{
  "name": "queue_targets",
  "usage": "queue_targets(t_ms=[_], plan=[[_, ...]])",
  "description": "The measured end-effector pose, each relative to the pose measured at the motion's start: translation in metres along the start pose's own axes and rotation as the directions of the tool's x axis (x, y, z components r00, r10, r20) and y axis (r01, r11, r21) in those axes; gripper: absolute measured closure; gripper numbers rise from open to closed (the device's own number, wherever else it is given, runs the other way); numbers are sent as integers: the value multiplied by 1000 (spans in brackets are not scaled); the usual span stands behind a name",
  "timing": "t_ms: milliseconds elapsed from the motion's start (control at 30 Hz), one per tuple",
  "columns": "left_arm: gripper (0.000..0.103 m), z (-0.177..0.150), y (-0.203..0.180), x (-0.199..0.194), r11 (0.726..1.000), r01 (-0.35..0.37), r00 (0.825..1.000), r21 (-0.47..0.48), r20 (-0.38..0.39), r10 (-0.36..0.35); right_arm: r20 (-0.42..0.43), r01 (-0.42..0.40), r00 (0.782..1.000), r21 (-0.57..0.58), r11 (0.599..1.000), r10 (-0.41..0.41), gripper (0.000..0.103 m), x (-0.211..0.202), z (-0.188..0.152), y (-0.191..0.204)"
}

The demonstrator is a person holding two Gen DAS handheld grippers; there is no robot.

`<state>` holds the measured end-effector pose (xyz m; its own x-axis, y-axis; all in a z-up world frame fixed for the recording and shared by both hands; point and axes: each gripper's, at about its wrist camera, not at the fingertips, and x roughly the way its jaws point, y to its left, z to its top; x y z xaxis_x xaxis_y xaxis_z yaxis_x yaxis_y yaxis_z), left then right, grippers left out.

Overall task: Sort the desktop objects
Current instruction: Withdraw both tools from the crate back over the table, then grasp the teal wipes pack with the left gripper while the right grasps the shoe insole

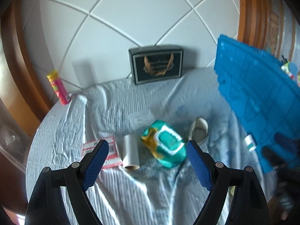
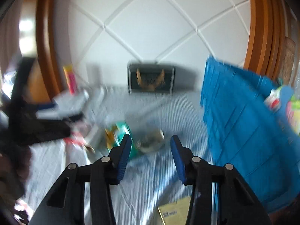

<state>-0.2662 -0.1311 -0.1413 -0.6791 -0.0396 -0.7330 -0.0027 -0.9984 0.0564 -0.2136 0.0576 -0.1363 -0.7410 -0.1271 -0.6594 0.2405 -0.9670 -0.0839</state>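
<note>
On the striped cloth lie a teal wet-wipes pack (image 1: 165,146), a cardboard tube (image 1: 130,152), a pink-and-white packet (image 1: 107,152), a beige shoe-like object (image 1: 199,130) and a small white-and-green tube (image 1: 250,142). My left gripper (image 1: 148,148) is open and empty, just above and before the tube and wipes pack. My right gripper (image 2: 151,145) is open and empty, before the beige object (image 2: 151,140), with the wipes pack (image 2: 120,136) at its left finger. The right wrist view is blurred. The left gripper's body (image 2: 37,116) shows dark at its left.
A blue plastic basket (image 1: 256,101) stands at the right, with colourful items in it; it also shows in the right wrist view (image 2: 241,127). A dark box (image 1: 156,65) leans on the tiled wall at the back. A pink-and-yellow canister (image 1: 58,87) stands back left. A yellow card (image 2: 174,213) lies near.
</note>
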Motion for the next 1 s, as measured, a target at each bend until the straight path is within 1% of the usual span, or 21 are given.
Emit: queue_targets(t_ms=[67, 133, 233, 333, 433, 633, 700, 767, 800, 833, 900, 1000], plan=[[19, -6, 2, 21, 1000, 6, 999, 11, -39, -5, -115, 38, 993, -16, 999, -39, 60, 44, -23, 11], [19, -10, 3, 41, 1000, 5, 997, 15, -73, -4, -191, 29, 981, -9, 1000, -30, 60, 74, -40, 11], [19, -17, 8, 70, 1000, -14, 992, -12, -126, 12, -237, -2, 972, 40, 999, 11, 60, 102, -49, 2], [19, -20, 14, 97, 998, -39, 984, -56, -177, 29, -259, -23, 964, 115, 993, 52, 60, 132, -39, -13], [19, -17, 16, 121, 993, -54, 976, -105, -217, 30, -279, -44, 955, 192, 980, 97, 60, 165, -26, -27], [19, -9, -2, 163, 986, -61, 961, -157, -276, 15, -313, -77, 935, 277, 958, 166, 60, 226, 3, -44], [19, -6, -7, 175, 984, -68, 956, -163, -293, 17, -330, -74, 928, 287, 955, 171, 60, 244, 11, -47], [19, -3, -10, 185, 982, -78, 951, -170, -307, 22, -349, -73, 919, 307, 949, 184, 48, 261, 16, -48], [19, -1, -11, 189, 981, -83, 949, -175, -314, 24, -358, -77, 913, 317, 945, 194, 32, 269, 18, -48], [19, 0, -11, 193, 980, -88, 947, -180, -321, 26, -364, -84, 908, 322, 943, 205, 21, 276, 19, -48], [19, 3, -12, 201, 977, -94, 942, -190, -333, 26, -378, -99, 898, 329, 939, 227, 20, 290, 19, -46], [19, 6, -15, 210, 976, -101, 937, -192, -347, 29, -421, -111, 875, 306, 946, 239, 19, 310, 15, -37]])
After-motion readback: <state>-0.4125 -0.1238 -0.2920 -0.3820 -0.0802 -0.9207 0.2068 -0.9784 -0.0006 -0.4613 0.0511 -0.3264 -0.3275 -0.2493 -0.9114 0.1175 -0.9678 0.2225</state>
